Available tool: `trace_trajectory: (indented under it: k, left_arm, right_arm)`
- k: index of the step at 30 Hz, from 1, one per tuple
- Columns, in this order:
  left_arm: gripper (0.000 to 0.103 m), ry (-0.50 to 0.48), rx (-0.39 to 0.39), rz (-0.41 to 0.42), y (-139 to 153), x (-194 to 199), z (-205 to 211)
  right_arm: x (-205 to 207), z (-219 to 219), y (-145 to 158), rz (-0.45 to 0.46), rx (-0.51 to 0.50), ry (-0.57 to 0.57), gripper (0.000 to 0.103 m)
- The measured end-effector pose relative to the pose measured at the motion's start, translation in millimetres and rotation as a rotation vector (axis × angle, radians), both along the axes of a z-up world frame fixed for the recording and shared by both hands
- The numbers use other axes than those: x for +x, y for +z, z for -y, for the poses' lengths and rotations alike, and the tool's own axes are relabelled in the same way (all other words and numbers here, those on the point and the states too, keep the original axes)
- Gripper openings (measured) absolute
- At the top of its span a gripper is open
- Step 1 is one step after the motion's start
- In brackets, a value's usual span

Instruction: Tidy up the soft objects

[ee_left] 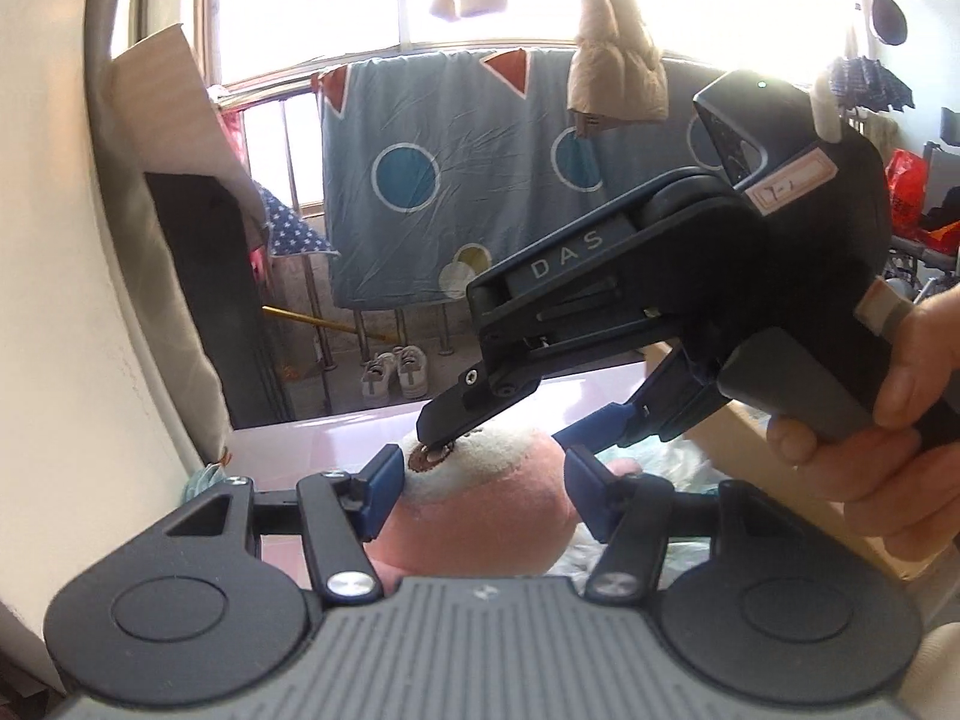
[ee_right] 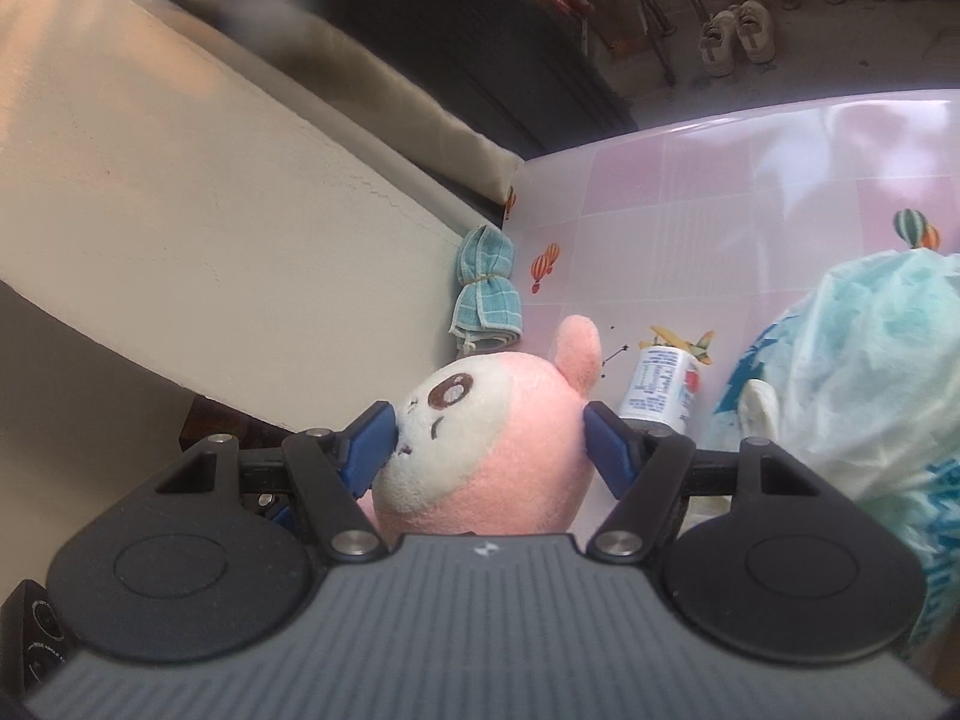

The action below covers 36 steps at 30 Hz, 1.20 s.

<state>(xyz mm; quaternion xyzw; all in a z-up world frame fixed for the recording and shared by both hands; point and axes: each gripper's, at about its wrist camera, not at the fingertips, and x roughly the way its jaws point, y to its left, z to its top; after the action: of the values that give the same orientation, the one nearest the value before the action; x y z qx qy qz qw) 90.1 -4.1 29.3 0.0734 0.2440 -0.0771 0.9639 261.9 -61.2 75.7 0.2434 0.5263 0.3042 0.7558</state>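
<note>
Table (ee_right: 720, 192) has a glossy pink checkered cover with little hot-air balloons and a plane printed on it. Sitting on it: a pink plush (ee_right: 498, 438) up front, a tied teal cloth (ee_right: 486, 288) against the wall, a small can (ee_right: 660, 387) on its side just right of the plush, and a crinkly bag (ee_right: 852, 372) far right.

One pink plush toy (ee_right: 480, 450), one teal rolled towel (ee_right: 487, 291), one small can (ee_right: 659, 387), one plastic bag (ee_right: 852, 372), two sneakers (ee_right: 737, 36).
</note>
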Motion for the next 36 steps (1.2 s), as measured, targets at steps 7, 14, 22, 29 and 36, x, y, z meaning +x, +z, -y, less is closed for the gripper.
trace_trajectory:
  k: [7,14,22,29,36]
  left_arm:
    - [0.060,-0.177,-0.031,-0.031,3,22,83]
    - [0.060,-0.271,-0.016,-0.107,-27,42,144]
    - [0.060,-0.183,-0.017,-0.159,-41,29,94]
    - [0.061,-0.023,-0.029,-0.209,-44,1,5]
    - [0.061,0.084,-0.061,-0.230,-49,-37,-52]
  right_arm:
    - [-24,114,15,-0.002,0.070,-0.147,0.037]
    - [-52,224,1,0.002,0.040,-0.317,0.037]
    - [-69,249,-22,-0.012,0.061,-0.346,0.040]
    - [-77,196,-14,0.020,0.078,-0.246,0.043]
    - [-100,155,-12,0.011,0.104,-0.180,0.048]
